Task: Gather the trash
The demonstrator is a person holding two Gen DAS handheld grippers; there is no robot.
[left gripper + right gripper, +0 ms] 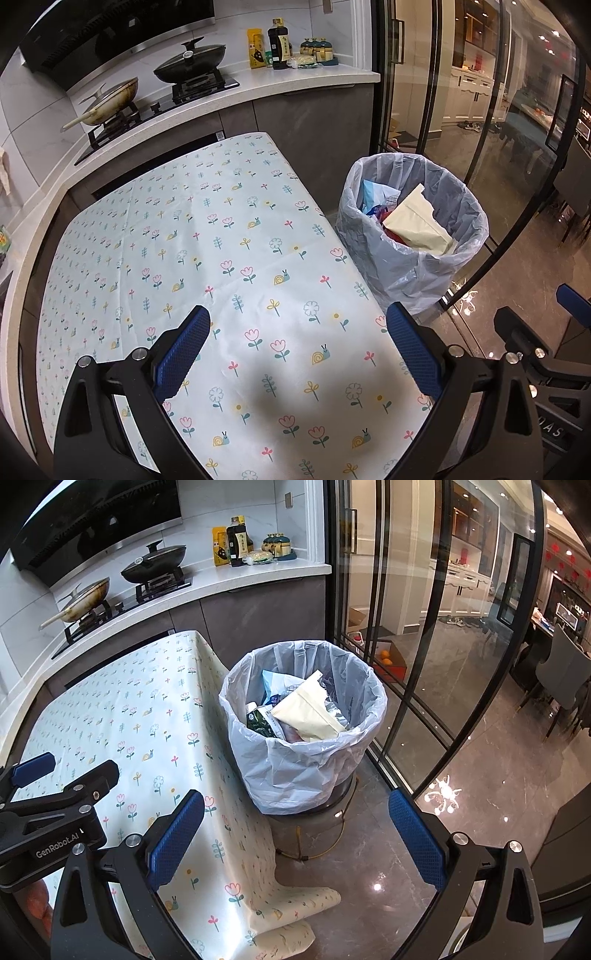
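Note:
A trash bin (413, 258) (303, 760) lined with a clear plastic bag stands on the floor at the table's right end. Inside lie a cream packet (417, 225) (310, 712), a blue-white wrapper (275, 683) and a dark green packet (260, 720). My left gripper (299, 325) hovers open over the floral tablecloth (207, 258), nothing between its blue pads. My right gripper (295, 808) is open too, held above the floor in front of the bin, empty. The left gripper's body (59, 805) shows at the left of the right wrist view.
A kitchen counter (258, 85) behind the table carries a hob with two pans, bottles and jars. Glass sliding doors (424, 627) run along the right of the bin. The tablecloth (255, 878) hangs to the floor near the bin's base. Glossy floor (498, 775) lies beyond.

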